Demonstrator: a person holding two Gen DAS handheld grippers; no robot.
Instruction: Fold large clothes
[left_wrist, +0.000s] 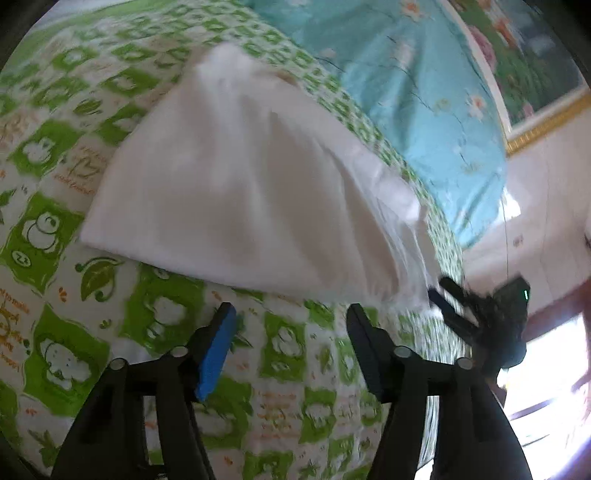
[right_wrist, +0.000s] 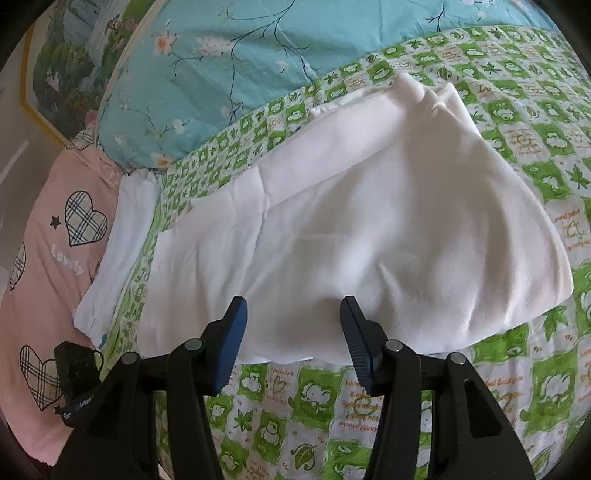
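On the green-and-white patterned bedsheet (right_wrist: 369, 413) lies the white garment (right_wrist: 369, 229), folded over into a broad, roughly triangular shape, flat on the sheet, layered edges visible on its far-left side in the right wrist view. Left gripper (left_wrist: 290, 325) jaws wide apart, nothing between them, hovering over bare sheet just short of the garment's (left_wrist: 236, 192) near edge. Right gripper (right_wrist: 293, 317) also spread wide, holding nothing, fingertips over the near hem of the garment; contact with cloth cannot be told. In the left wrist view the right gripper (left_wrist: 448, 301) shows at the garment's right corner, blurred. Blue floral quilt (right_wrist: 258, 74) bunched beyond the garment, touching the sheet's far side. Pink pillow with plaid hearts (right_wrist: 48, 258) at the left, a white cloth (right_wrist: 122, 254) beside it. Framed picture (left_wrist: 524, 66) on the wall behind.
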